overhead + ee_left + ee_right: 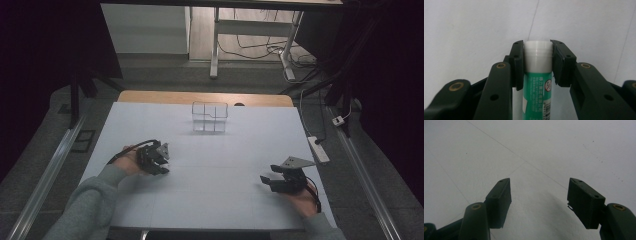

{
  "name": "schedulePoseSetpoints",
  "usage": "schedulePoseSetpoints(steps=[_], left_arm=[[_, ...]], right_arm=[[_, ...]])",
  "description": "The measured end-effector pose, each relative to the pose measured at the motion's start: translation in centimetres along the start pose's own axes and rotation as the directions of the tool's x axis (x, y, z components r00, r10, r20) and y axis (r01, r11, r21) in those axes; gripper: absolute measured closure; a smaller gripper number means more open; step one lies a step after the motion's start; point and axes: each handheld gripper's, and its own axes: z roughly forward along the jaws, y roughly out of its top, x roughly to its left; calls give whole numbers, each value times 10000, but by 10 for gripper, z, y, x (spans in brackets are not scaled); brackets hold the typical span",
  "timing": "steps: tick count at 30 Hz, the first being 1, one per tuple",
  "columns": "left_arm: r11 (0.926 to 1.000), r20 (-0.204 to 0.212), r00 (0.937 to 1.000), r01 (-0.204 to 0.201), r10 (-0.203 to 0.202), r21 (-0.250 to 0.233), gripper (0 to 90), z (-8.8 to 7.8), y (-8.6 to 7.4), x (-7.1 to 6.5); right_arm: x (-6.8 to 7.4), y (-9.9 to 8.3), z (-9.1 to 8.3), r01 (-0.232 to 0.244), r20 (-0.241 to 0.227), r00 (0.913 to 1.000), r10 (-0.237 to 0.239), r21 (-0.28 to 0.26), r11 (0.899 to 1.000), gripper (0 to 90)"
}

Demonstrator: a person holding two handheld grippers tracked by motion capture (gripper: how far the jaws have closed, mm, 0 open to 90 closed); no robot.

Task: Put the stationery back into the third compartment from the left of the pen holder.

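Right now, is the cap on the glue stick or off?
On. In the left gripper view the white cap sits on the green glue stick, with the left tongs pressed against it on both sides.

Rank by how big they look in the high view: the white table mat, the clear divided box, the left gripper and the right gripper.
1. White table mat, by far the largest.
2. Right gripper, left gripper and clear divided box: all look much alike. The box stands farther from the camera, so I won't rank these three.

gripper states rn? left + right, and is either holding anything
Left gripper: closed on the glue stick, fingers pressed on its white cap end.
Right gripper: open, nothing between the fingers.
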Motion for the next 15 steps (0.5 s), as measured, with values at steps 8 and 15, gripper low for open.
schedulePoseSetpoints(steps=[8, 15], left_arm=[[9923, -442, 9976, 488, -541, -1139, 648, -20, -4, 4], [9722, -595, 9921, 950, -1100, -2138, 648, -33, -4, 4]], right_arm=[[-1, 0, -1, -21, 28, 10000, 22, -83, 10000, 348], [0, 0, -1, -27, 72, 10000, 28, -111, 9999, 348]])
